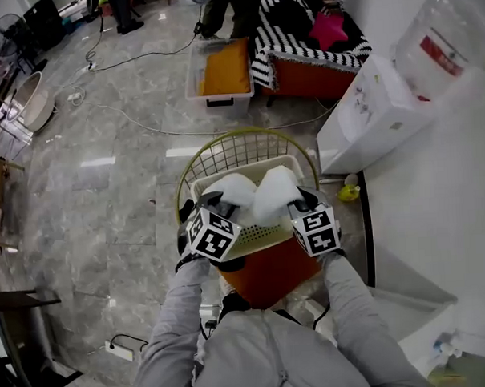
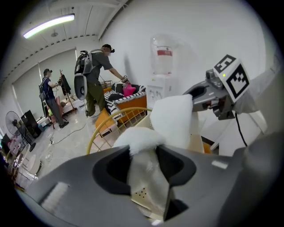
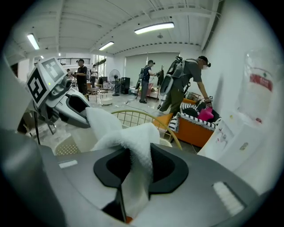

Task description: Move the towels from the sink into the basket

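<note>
1. Pinching a white towel (image 1: 236, 189) apiece, the left gripper (image 1: 213, 200) and right gripper (image 1: 304, 199) hang just above the basket (image 1: 257, 242), fingers almost closed on cloth.
2. Delivery step, seemingly; next, spread the fingers so both towels drop inside.

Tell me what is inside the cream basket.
Of the basket only a perforated wall strip shows. The left towel and right towel, pinched in the left gripper and right gripper, cover the rest.

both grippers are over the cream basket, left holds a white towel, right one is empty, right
Not quite: the right gripper isn't empty. The right gripper view shows its jaws shut on a second white towel. The left gripper does hold a white towel over the cream basket.
</note>
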### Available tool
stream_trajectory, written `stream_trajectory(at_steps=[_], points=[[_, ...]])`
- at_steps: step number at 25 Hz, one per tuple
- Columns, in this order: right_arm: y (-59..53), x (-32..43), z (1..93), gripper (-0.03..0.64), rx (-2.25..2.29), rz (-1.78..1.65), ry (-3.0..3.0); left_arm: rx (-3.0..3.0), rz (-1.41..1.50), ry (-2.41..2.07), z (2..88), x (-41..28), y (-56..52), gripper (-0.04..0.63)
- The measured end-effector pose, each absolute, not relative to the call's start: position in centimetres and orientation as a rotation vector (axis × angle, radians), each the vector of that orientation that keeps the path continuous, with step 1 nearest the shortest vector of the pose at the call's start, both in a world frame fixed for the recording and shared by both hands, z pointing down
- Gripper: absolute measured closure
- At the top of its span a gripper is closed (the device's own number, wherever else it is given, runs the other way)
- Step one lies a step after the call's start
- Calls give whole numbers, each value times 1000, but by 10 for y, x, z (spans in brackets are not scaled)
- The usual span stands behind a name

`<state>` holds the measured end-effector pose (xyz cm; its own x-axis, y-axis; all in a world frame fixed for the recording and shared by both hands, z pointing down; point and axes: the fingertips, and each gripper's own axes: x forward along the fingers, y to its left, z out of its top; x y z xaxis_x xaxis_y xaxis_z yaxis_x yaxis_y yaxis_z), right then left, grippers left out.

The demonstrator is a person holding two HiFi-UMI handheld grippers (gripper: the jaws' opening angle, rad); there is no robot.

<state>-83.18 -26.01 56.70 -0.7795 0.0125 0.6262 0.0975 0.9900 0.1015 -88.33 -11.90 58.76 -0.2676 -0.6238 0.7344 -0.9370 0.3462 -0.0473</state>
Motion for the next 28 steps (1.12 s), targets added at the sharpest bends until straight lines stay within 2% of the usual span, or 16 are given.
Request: stream_trajectory(at_steps=[3,10,18,28], points=[[-260,-838,587,526,-81,-130,-2408,1374,601,-1995,592,-890,-122,342],[-266,-846,610,474,-36,-31,-2373,1390,604,-1982,595,-897,-124,342],[-246,-859,588,471,-98,-22,-2459,1355,589,-2011,592,-898,-111,341],[-234,-834,564,471,-99,87,-2536,1304,572,-2082,573,-892,-95,341]])
